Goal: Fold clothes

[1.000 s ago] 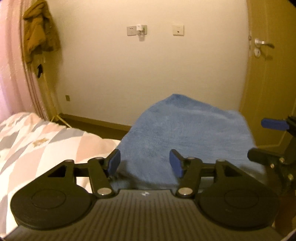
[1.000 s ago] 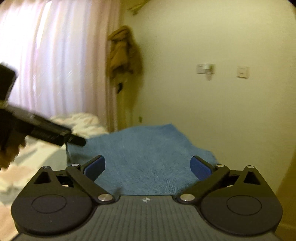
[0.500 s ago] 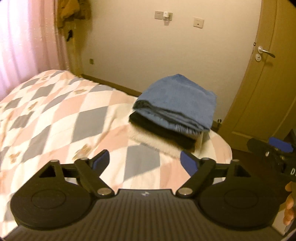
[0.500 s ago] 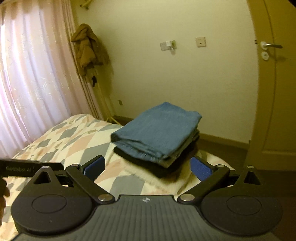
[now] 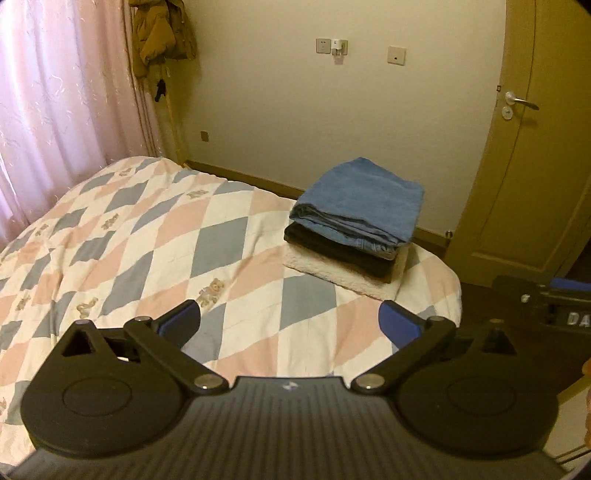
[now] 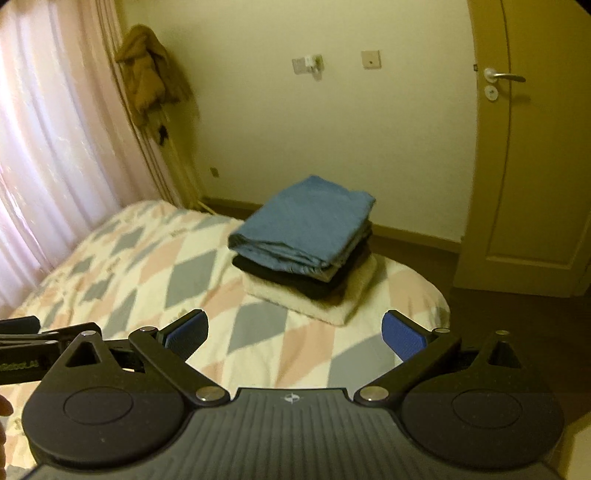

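A stack of folded clothes rests near the far right corner of the bed: folded blue jeans [image 5: 364, 199] [image 6: 303, 225] on top, a dark garment [image 5: 340, 251] [image 6: 295, 278] under them, a cream fleece piece [image 5: 343, 271] [image 6: 321, 299] at the bottom. My left gripper [image 5: 290, 323] hovers open over the quilt, well short of the stack, nothing between its blue pads. My right gripper [image 6: 295, 332] is likewise open and empty, back from the stack.
The bed carries a quilt [image 5: 147, 236] of pink, grey and white diamonds. Pink curtains [image 5: 62, 103] hang at the left, with a brown jacket [image 5: 159, 33] on a stand. A closed door [image 5: 535, 147] stands at the right, dark floor below it.
Both grippers have pulled back and up from the blue jeans, which filled the views a second ago. The left gripper has opened wider. The stack lies free on the bed.
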Demonstrator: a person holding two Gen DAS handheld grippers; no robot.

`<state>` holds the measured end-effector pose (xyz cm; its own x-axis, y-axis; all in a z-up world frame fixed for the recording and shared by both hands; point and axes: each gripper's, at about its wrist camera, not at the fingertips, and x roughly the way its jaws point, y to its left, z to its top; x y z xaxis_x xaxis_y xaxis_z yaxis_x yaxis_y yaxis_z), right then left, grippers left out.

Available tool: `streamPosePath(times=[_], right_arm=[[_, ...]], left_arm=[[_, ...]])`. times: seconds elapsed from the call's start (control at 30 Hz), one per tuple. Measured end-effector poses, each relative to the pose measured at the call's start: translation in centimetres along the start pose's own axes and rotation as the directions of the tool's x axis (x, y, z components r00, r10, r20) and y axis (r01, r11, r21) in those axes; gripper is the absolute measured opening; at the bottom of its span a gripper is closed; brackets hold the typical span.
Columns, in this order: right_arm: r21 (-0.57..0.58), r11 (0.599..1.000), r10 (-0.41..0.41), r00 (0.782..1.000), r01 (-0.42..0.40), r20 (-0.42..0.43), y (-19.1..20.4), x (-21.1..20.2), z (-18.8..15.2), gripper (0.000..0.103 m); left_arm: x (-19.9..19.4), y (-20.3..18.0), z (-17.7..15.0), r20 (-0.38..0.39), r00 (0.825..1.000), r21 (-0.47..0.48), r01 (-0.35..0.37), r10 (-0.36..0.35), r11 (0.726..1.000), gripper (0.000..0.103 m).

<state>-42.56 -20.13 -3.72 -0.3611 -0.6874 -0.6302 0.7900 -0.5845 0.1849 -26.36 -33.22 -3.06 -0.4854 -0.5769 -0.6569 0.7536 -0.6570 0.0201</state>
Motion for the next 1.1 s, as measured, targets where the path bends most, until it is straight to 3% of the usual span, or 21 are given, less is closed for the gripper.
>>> streamPosePath(times=[0.17, 0.37, 0.57, 0.83, 1.1], right_arm=[[-0.046, 0.996, -0.071, 0.997, 0.07, -0.019, 1.9, 0.3, -0.2, 0.103], [-0.108, 0.983, -0.145, 0.989, 0.147, 0.028, 3.8, -0.5, -0.4, 0.103], [-0.181, 0.955, -0.22, 0.97, 0.235, 0.103, 5.4, -1.2, -1.0, 0.103], [-0.058, 0.99, -0.133, 0.991, 0.132, -0.012, 3.8, -1.8, -1.4, 0.103], [0.009, 0.992, -0.127, 0.989, 0.128, -0.071, 2.1, -1.8, -1.9, 0.103]], left_arm=[[-0.4, 0.0, -0.2, 0.031, 0.998, 0.042, -0.064, 0.063, 0.997, 0.102], [-2.1, 0.0, 0.3, 0.107, 0.982, 0.078, -0.165, 0.157, 0.983, 0.102], [-3.0, 0.2, 0.1, 0.101, 0.988, 0.062, -0.128, 0.121, 0.99, 0.102], [-2.8, 0.8, -1.2, 0.011, 0.999, 0.023, -0.05, 0.05, 0.998, 0.102], [-1.7, 0.0, -3.1, -0.063, 0.997, 0.023, -0.033, 0.035, 0.999, 0.102]])
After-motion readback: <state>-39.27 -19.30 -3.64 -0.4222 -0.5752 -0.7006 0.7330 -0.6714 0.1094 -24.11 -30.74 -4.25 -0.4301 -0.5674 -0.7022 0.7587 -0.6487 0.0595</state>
